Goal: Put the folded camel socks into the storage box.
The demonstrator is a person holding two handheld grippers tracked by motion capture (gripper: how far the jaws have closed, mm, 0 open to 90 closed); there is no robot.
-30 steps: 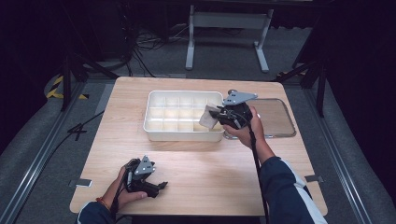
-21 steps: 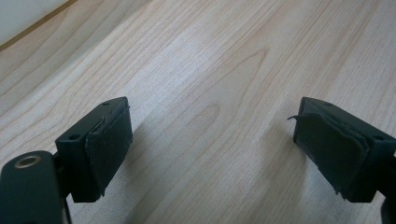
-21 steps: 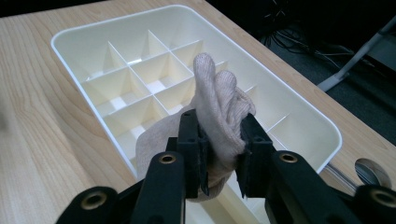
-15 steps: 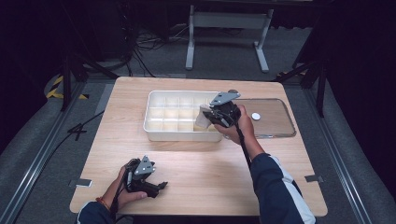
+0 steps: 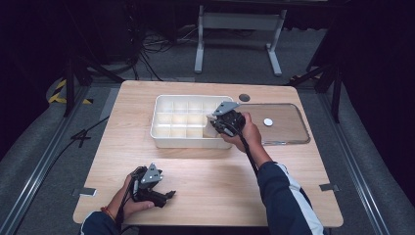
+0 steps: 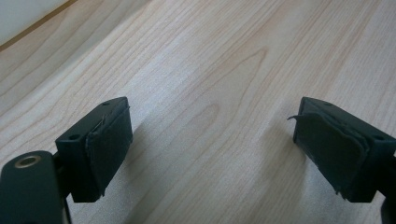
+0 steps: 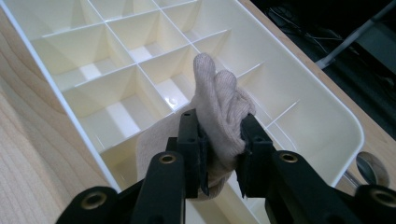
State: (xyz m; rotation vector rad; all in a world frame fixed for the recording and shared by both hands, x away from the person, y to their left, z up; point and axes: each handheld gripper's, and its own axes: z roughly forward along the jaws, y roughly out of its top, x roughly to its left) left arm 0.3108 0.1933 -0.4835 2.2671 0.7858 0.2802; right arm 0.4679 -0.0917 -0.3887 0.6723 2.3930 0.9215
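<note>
Beige knitted cloth, bunched like a small sock or glove, is pinched between the jaws of the right gripper, which has travelled from the near right corner of the white divided tray to a spot over its right-hand cells within the last second, the hand sliding toward nine o'clock and slightly away from the person. In the right gripper view the cloth hangs above the compartments nearest the tray's right wall, with part of it drooping into the near cell; whether it touches the bottom cannot be told. That shift suggests the carry is nearly done and the release into a cell is the step in hand. The left gripper has stayed put at about seven o'clock on the table, its jaws spread wide and empty over bare wood in its own view. A clear lid with a white knob lies flat at three o'clock of the tray, touching or just beside it, and a dark round grommet sits near its far corner. Pale wood-grain table stands on grey carpet in a dark room, with cables and a metal stand at twelve o'clock.
</note>
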